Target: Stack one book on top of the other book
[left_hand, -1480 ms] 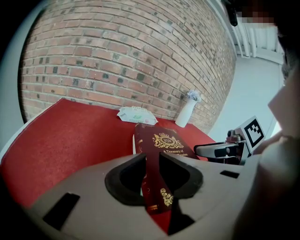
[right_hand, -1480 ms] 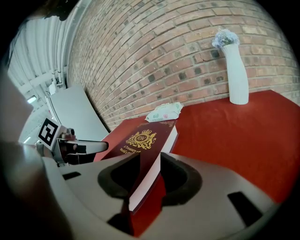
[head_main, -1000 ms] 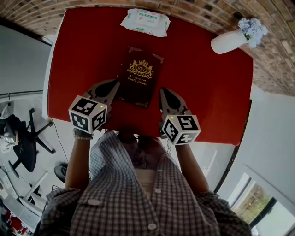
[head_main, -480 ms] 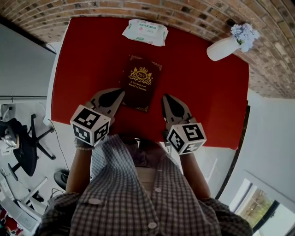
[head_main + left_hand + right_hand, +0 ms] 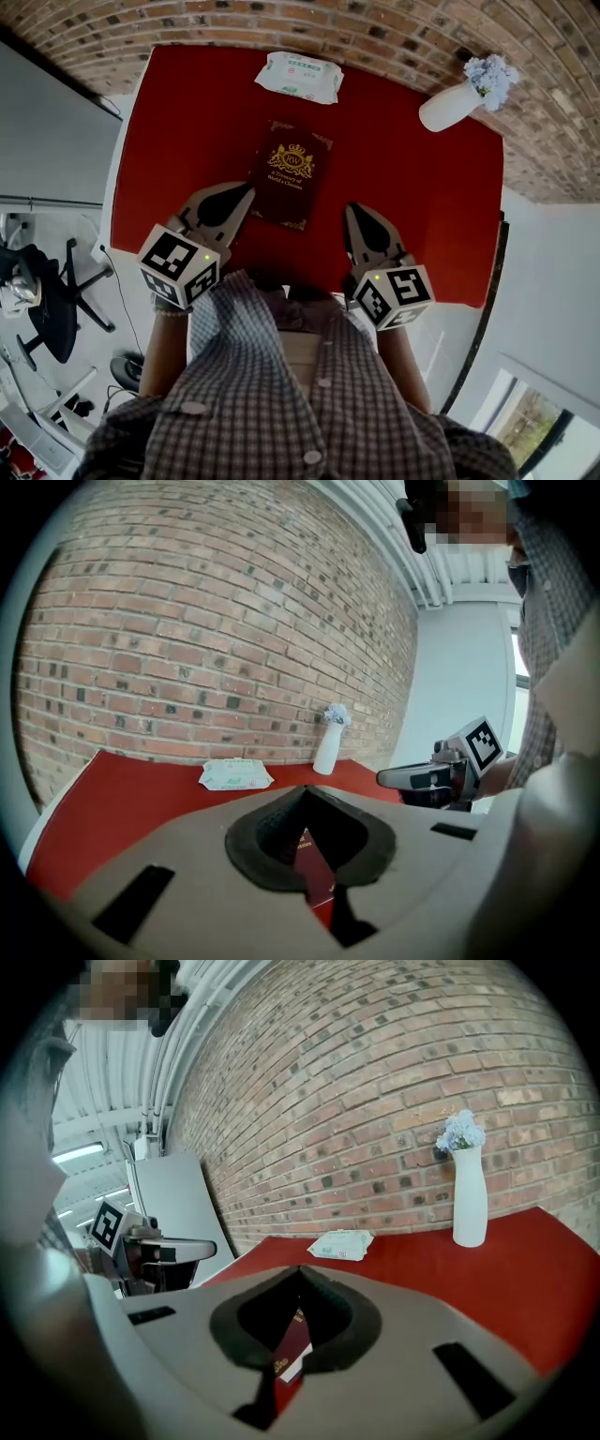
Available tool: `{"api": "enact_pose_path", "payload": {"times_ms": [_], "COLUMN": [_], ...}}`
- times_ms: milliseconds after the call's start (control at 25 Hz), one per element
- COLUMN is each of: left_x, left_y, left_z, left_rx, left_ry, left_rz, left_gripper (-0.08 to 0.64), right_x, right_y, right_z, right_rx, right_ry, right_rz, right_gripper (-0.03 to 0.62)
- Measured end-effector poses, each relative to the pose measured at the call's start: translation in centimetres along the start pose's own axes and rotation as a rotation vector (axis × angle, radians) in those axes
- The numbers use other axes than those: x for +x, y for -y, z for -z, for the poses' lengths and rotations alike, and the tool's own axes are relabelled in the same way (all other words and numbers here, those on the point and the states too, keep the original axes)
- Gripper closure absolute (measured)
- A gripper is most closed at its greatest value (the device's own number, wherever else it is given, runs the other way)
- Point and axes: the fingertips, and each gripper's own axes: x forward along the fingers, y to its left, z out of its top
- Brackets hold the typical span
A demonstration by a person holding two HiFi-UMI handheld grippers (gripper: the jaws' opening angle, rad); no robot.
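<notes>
A dark maroon book [image 5: 291,173] with a gold crest lies flat in the middle of the red table [image 5: 187,122]. Only this one cover shows; I cannot tell whether another book lies under it. My left gripper [image 5: 246,190] hovers by the book's near left corner, jaws shut and empty. Off the book's near right corner is my right gripper [image 5: 356,211], also shut and holding nothing. In the left gripper view the book [image 5: 314,864] shows through the gap behind the shut jaws. The right gripper view shows the book [image 5: 292,1346] with its white page edge.
A white pack of wipes [image 5: 300,77] lies at the table's far edge by the brick wall. At the far right stands a white vase [image 5: 455,105] with pale blue flowers. The table's near edge runs just under both grippers. Office chairs stand on the floor to the left.
Both grippers have lifted and drawn back from the book's sides toward the near edge, staying shut. The book has not moved on the table.
</notes>
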Motion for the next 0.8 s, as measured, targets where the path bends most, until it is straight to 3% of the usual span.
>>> {"api": "enact_pose_path", "payload": {"times_ms": [280, 520, 800], "left_x": [-1.2, -2.5, -3.4], "left_y": [0.5, -0.8, -1.7], "left_z": [-1.8, -3.4, -3.7], "left_rx": [0.006, 0.011, 0.028], "left_ry": [0.068, 0.125, 0.124], "left_rz": [0.027, -0.026, -0.041], "left_gripper": [0.552, 0.552, 0.552], "right_x": [-0.7, -1.1, -1.0], "right_y": [0.8, 1.1, 1.3], "right_z": [-1.5, -2.7, -3.0], "right_rx": [-0.023, -0.029, -0.061], "right_ry": [0.026, 0.045, 0.045], "right_rz": [0.038, 0.038, 0.043], "right_gripper": [0.584, 0.584, 0.584]}}
